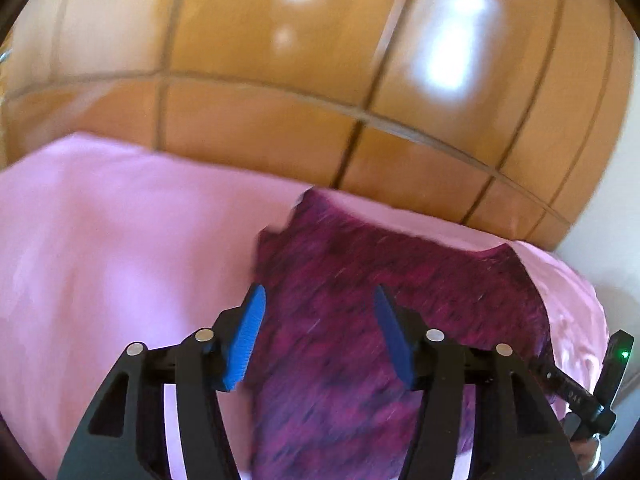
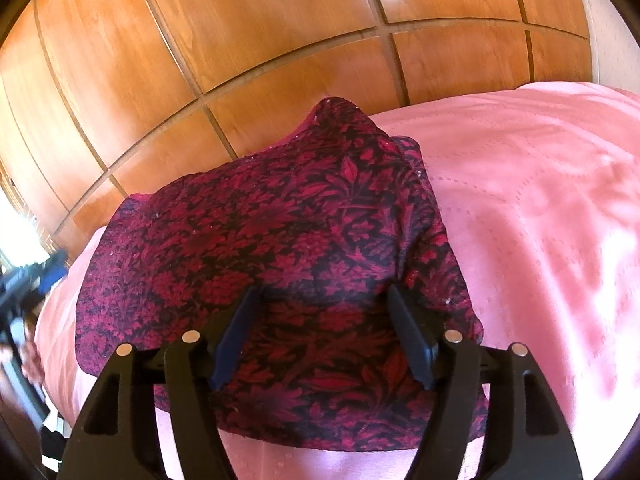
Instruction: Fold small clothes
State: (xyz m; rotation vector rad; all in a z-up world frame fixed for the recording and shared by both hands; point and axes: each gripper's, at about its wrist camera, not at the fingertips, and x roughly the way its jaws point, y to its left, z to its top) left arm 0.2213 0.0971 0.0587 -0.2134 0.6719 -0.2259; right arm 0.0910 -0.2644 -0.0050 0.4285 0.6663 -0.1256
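Observation:
A dark red and black floral garment [image 2: 280, 240] lies on a pink bedspread [image 2: 540, 220], folded into a rough rectangle with one corner pointing toward the wardrobe. My right gripper [image 2: 322, 300] is open just above its near part, jaws wide apart, holding nothing. In the blurred left wrist view the same garment [image 1: 400, 280] lies on the pink bedspread [image 1: 120, 240]. My left gripper [image 1: 318, 300] is open over its left edge, blue pads [image 1: 248, 336] apart and empty. The left gripper also shows at the left edge of the right wrist view [image 2: 24, 284].
A wooden panelled wardrobe [image 2: 240, 40] stands close behind the bed. The bedspread stretches wide to the right in the right wrist view and to the left in the left wrist view. The other gripper's body [image 1: 600, 384] shows at the right edge of the left wrist view.

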